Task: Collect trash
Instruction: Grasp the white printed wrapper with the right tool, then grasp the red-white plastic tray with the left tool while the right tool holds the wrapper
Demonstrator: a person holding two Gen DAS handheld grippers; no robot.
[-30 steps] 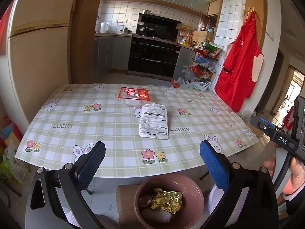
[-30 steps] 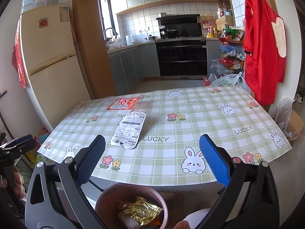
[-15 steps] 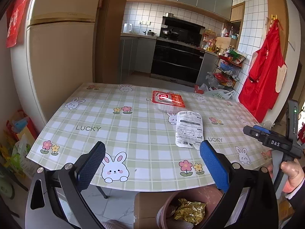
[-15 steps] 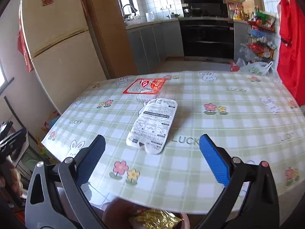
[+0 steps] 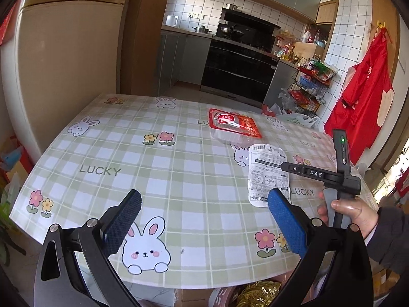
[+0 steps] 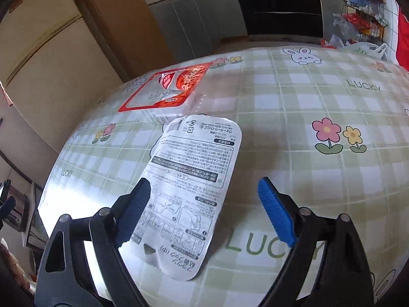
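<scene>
My left tongs point(image 5: 203, 220): black angular arms, triangular cut-outs near base, silver round screw heads on joints, blue ribbed pads point(image 5: 287, 226) on inner faces. My right tongs point(image 6: 204, 209): same black frame, same silver screws, same blue textured pads point(image 6: 276, 211). From left view, right unit at 3 o'clock: black bar lettered "DAS" in white, upright black block with small green light, grey trigger under fingers. My right hand point(image 5: 343, 211) wears dark grey sleeve point(image 5: 389, 226).
</scene>
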